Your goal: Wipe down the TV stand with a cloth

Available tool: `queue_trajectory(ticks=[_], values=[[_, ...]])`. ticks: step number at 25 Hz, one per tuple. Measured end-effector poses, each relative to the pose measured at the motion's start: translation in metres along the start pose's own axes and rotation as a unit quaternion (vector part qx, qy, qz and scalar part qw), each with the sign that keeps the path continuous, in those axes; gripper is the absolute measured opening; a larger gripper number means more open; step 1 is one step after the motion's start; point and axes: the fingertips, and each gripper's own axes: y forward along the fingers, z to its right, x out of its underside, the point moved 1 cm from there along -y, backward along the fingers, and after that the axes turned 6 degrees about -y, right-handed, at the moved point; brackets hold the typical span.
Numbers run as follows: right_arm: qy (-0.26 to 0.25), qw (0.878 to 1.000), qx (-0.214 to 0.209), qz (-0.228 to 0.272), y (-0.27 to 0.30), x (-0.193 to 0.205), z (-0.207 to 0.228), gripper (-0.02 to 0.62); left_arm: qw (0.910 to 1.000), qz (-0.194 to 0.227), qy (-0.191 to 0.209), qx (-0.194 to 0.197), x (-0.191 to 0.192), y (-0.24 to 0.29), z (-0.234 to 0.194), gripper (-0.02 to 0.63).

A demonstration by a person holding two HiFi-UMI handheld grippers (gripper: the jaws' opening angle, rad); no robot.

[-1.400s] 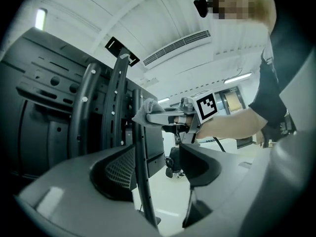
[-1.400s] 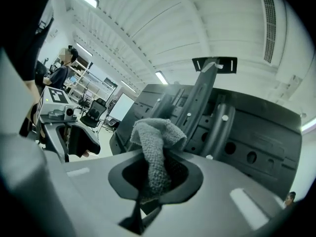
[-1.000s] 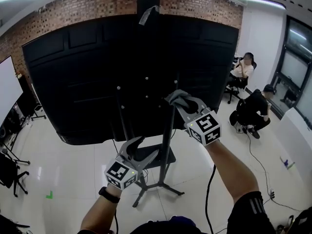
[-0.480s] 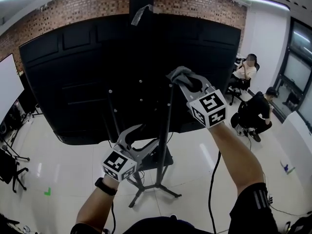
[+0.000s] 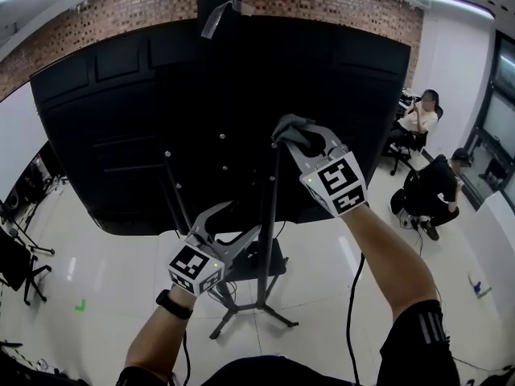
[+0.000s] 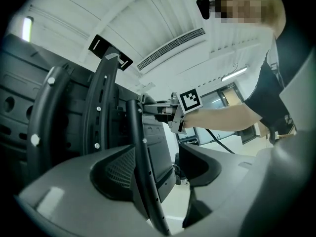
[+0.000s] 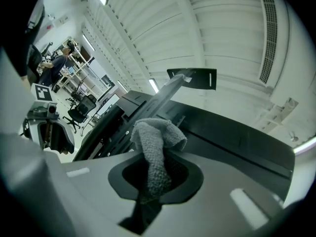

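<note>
My right gripper (image 5: 294, 131) pinches the cloth (image 7: 153, 154) against the TV stand's upright (image 6: 140, 162), apparently mid-wipe. My left gripper (image 5: 237, 219) stays wide around it. Next, slide along the bar.

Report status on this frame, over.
Right gripper shut on cloth, at top of stand upright. Left gripper open, jaws straddling that upright. Nothing in the way.
</note>
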Motion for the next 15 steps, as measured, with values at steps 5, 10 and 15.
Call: queue_trajectory(ticks=[5,10,15], values=[[-0.021,0.999,-0.026,-0.01,-0.003,0.023,-0.024,0.037,0.9999,-0.009,-0.012,-0.009,0.017,0.008,0.001,0.299],[-0.017,0.999,-0.042,-0.019,-0.007,0.045,-0.05,0.037,0.9996,-0.014,-0.021,-0.013,0.03,0.015,0.001,0.299],[-0.007,0.997,-0.061,-0.038,-0.013,0.07,-0.076,0.037,0.999,-0.025,-0.034,-0.016,0.049,0.017,0.003,0.299]])
